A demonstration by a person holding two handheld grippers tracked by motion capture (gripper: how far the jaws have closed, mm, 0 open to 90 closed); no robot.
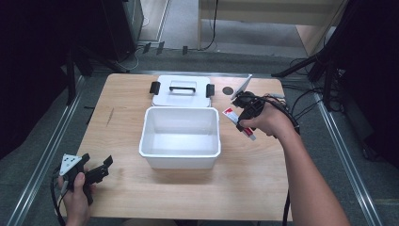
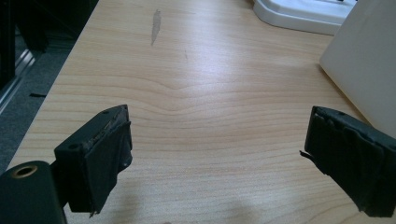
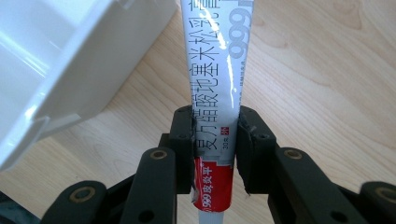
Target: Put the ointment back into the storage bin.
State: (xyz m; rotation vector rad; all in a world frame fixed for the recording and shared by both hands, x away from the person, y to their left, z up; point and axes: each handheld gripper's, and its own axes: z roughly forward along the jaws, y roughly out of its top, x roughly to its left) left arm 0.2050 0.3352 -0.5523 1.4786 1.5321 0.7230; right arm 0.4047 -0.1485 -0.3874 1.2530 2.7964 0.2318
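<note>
A white and red ointment tube [image 3: 215,93] with printed characters is clamped between the black jaws of my right gripper [image 3: 215,133], lifted above the wooden table. In the high view the right gripper [image 1: 244,114] holds the tube [image 1: 231,115] just right of an open white plastic box [image 1: 180,151] at the table's middle. The box's lid [image 1: 181,97], with a black handle and clips, lies behind it. My left gripper [image 1: 96,172] rests near the table's front left corner, its jaws wide apart over bare wood [image 2: 215,140] with nothing between them.
The wooden table [image 1: 254,179] has bare room at its front and right. A dark round hole [image 1: 227,90] sits near the back right. The white box wall [image 2: 364,65] stands to the right in the left gripper view. Cables and stands lie on the floor around.
</note>
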